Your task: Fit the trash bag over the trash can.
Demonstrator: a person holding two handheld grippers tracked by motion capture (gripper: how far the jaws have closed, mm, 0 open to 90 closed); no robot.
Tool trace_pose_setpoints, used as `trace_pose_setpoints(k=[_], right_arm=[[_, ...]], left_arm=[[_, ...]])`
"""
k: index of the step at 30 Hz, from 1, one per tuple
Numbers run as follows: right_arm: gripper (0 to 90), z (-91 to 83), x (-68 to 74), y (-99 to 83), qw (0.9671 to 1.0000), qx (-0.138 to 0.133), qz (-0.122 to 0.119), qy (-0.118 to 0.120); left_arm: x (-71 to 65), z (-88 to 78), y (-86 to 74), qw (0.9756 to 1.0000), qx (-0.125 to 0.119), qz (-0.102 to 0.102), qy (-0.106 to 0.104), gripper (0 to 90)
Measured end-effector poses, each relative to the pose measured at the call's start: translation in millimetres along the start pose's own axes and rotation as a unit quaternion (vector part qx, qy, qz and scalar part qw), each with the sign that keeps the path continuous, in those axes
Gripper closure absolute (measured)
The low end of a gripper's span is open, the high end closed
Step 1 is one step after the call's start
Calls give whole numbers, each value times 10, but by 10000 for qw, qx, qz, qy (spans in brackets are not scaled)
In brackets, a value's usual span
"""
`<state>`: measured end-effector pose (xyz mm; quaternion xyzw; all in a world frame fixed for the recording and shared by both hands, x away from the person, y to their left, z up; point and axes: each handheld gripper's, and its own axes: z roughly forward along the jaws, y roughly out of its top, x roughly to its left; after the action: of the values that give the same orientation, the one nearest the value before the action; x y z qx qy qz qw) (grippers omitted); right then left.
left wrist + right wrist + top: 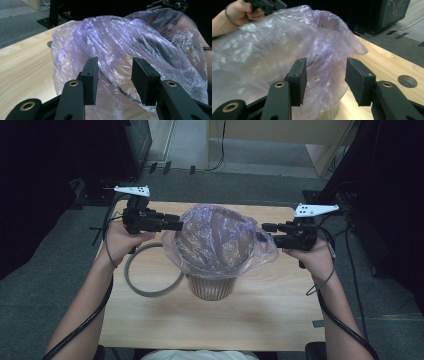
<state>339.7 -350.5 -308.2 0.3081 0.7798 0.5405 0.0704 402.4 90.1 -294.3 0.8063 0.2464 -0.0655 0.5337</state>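
I see the bag [220, 237] draped over the bin [212, 287] mid-table, between my tongs: left gripper [179, 222] and right gripper [264, 232] both gape, holding nothing, equally near its rim.

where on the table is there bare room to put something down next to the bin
The near strip of the table, in front of the bin, is bare from edge to edge. The right side, beyond the plastic bag, is also free. The left is crowded: a grey ring lies against the bin there.
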Motion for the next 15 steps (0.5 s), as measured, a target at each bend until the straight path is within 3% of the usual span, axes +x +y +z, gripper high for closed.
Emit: trace_pose_setpoints(k=[6,13,15], right_arm=[[556,24,65,-47,9995,0,-3,303],[853,20,105,-120,9980,138,-23,615],[896,28,102,-147,9977,190,10,645]], left_arm=[[-16,-4,-34,10000,-49,-62,29,581],[-19,-80,-76,9999,-20,-127,6,747],[-22,-91,-92,10000,-5,-94,17,791]])
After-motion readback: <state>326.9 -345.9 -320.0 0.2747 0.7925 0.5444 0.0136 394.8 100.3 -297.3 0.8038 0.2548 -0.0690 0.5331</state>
